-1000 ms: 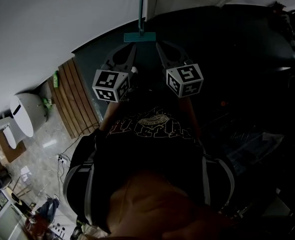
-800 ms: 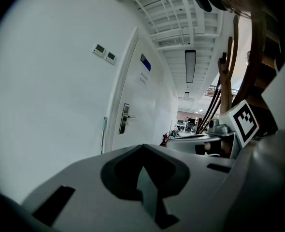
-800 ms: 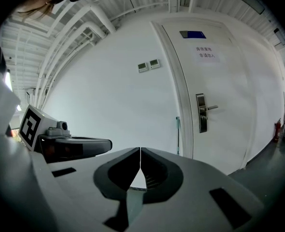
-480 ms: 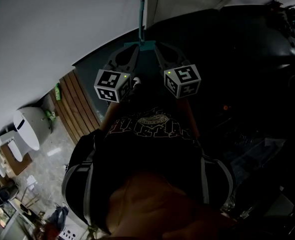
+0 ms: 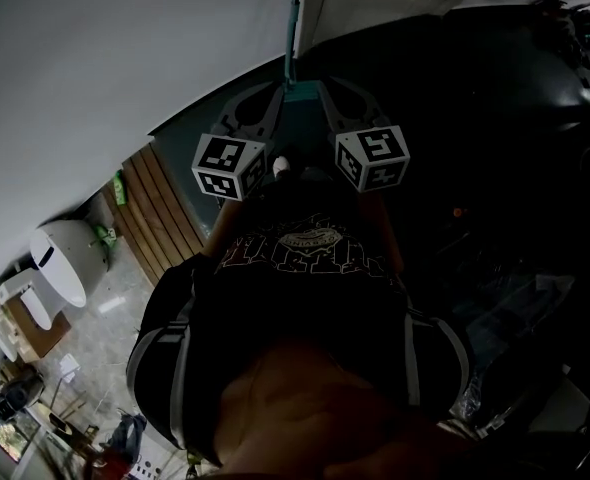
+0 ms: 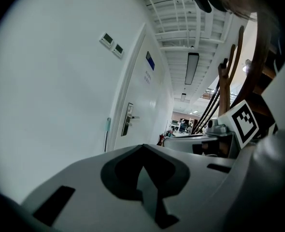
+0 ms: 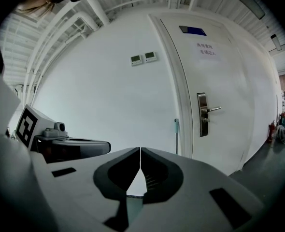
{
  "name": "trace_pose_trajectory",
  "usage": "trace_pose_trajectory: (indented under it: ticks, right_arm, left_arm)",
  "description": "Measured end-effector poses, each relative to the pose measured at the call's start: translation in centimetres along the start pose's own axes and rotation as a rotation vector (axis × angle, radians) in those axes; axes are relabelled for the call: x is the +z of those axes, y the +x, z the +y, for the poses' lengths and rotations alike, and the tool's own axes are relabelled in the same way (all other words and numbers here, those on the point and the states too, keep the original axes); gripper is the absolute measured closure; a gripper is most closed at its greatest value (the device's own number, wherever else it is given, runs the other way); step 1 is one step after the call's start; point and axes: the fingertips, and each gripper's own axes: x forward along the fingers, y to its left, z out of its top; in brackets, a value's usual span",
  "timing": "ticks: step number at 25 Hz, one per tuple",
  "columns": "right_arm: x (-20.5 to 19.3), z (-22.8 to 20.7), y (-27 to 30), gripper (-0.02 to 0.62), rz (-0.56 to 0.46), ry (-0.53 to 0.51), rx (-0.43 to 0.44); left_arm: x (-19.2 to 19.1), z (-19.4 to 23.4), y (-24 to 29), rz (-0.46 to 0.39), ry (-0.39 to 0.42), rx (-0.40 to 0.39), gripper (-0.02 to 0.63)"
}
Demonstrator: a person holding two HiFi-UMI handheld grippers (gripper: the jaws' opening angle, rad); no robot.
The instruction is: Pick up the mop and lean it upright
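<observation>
The mop stands upright against the white wall beside a door frame. Its teal head (image 5: 300,92) rests on the dark floor and its thin handle (image 5: 294,18) runs up the wall. The handle's teal grip (image 6: 107,128) shows in the left gripper view and again as the grip (image 7: 177,128) in the right gripper view, well beyond the jaws. My left gripper (image 5: 275,90) and right gripper (image 5: 325,88) are held out side by side, tips flanking the mop head. Both are shut with nothing between the jaws, and neither touches the mop.
A white door (image 7: 215,81) with a metal lever handle (image 7: 203,114) is right of the mop. Wooden slats (image 5: 160,208) and a white rounded appliance (image 5: 60,263) lie at the left. Dark clutter (image 5: 515,298) fills the right side. The person's torso hides the near floor.
The mop head, which showed just beyond the gripper tips, now sits between them and lower in the picture. Both grippers stay shut and empty. The mop stays against the wall.
</observation>
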Motion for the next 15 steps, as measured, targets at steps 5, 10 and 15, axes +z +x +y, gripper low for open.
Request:
trace_pose_trajectory:
  ticks: [5,10,15]
  right_arm:
    - [0.6,-0.3,1.6,0.575,0.002,0.013,0.004]
    - [0.7,-0.8,3.5,0.575,0.013,0.014,0.030]
    - [2.1,-2.0,5.7,0.575,0.021,0.004,0.061]
  left_arm:
    - [0.6,1.5,0.6,0.016,0.009,0.000,0.558]
    - [0.7,2.8,1.4,0.022,-0.009,0.019,0.558]
    - [1.9,4.3,3.2,0.020,-0.020,0.048,0.558]
